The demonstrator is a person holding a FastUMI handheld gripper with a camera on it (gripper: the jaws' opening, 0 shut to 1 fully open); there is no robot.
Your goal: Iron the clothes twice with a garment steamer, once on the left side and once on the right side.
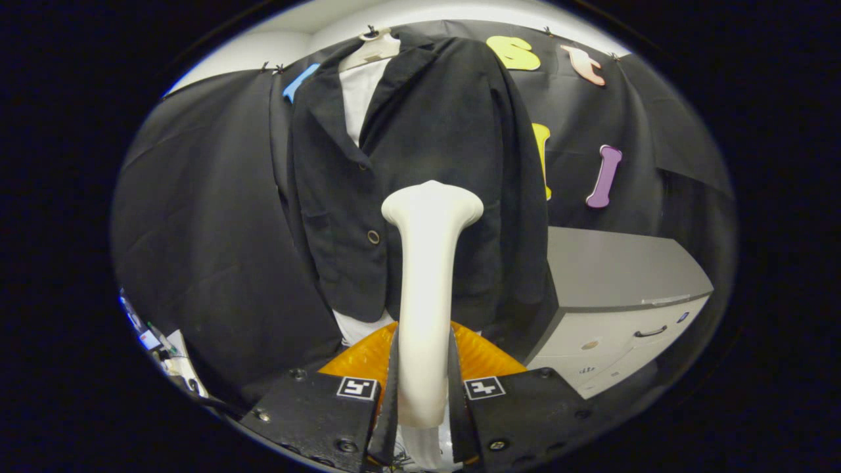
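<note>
Gripper view showed the gripper (424, 368) closed around the slim handle of a white garment steamer (427, 276), with one finger pressed against each side of the handle low down. The steamer rose straight up and away from the fingers and widened at its far end into a flat, flared head. That head sat in front of a black jacket (420, 164), about level with the jacket's lower button (373, 237) and a little to the right of it; whether the head touched the cloth could not be told. The jacket hung on a pale hanger (371, 49) against the black cloth wall, its front closed and its lapels open over a white shirt (358, 98), whose hem also showed below the jacket's lower edge. An orange rounded object (483, 355) lay just beyond the fingers, behind the steamer's handle. To the right of the jacket stood a grey cabinet (611, 289) with a pale drawer front and a dark handle. Low on the left, beside the cloth wall, was a small clutter of cables and devices (161, 351), too small to make out.
</note>
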